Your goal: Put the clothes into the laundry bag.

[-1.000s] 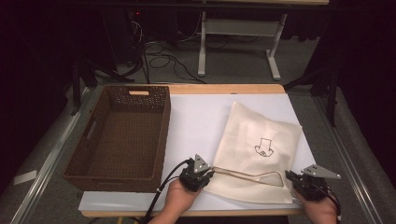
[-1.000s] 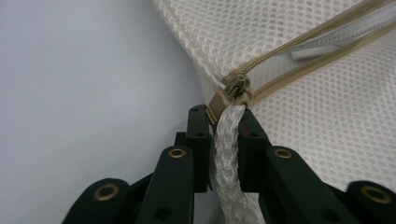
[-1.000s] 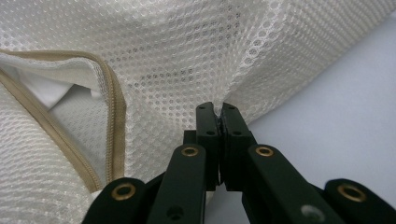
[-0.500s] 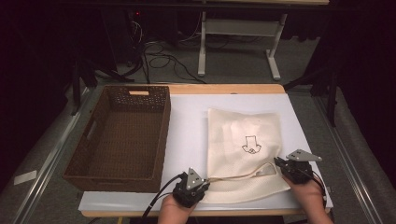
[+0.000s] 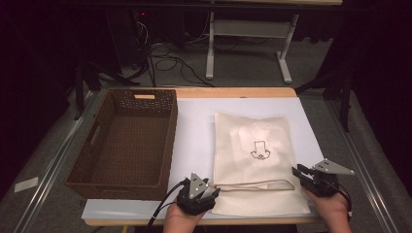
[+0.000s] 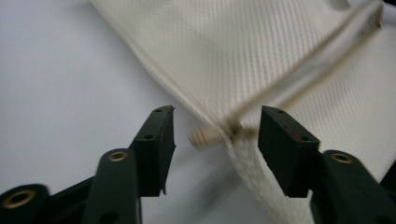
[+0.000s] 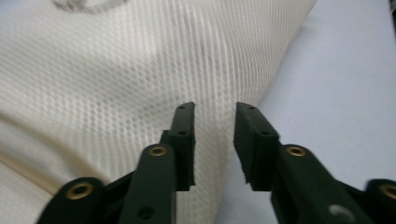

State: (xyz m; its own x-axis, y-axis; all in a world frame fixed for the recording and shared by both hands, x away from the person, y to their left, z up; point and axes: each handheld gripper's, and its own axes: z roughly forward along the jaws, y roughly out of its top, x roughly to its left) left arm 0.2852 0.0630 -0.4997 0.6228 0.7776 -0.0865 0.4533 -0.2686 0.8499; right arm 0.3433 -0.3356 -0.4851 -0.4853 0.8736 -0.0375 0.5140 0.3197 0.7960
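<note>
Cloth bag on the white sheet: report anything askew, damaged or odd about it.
Nothing looks damaged. The cloth bag lies flat and roughly square to the table. Its drawstring lies loose across the near end, its knotted tip between the left gripper's open jaws. The basket beside it sits empty.

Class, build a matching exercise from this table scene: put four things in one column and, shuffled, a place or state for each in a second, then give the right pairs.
Things:
1. wicker basket
2. cloth bag
3. left gripper
4. right gripper

Places or states:
A. jaws open over the bag's right edge
B. lies flat on the white sheet
C. empty, left of the bag
D. jaws open around the bag's cord end

Pairs: 1-C, 2-B, 3-D, 4-A
</note>
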